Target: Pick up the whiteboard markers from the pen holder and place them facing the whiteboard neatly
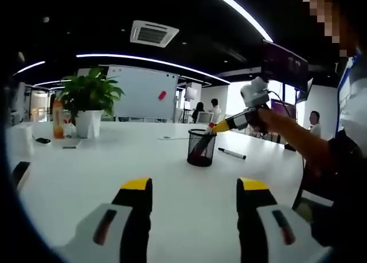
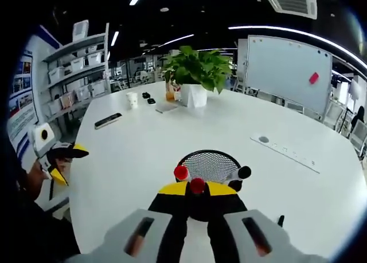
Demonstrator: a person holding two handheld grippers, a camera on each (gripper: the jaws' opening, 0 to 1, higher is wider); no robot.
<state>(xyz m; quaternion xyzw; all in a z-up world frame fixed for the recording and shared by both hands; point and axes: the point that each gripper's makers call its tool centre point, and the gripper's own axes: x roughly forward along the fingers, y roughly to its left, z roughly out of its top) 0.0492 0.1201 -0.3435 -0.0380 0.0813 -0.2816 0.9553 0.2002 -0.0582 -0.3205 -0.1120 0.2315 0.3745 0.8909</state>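
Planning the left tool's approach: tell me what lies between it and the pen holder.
Bare white table in the left gripper view: nothing lies between the left tool and the pen holder.

An office: whiteboard (image 2: 289,71), long meeting table (image 2: 229,125), storage shelves (image 2: 74,62).

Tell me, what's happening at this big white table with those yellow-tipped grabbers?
A person is working with a hand-held gripper in each hand. The right gripper is reaching into the black mesh pen holder and appears closed on a red-capped marker; another red-capped marker and a black-capped marker stand in the holder. The left gripper waits open above the table. One marker already lies on the table beside the holder. A whiteboard stands beyond.
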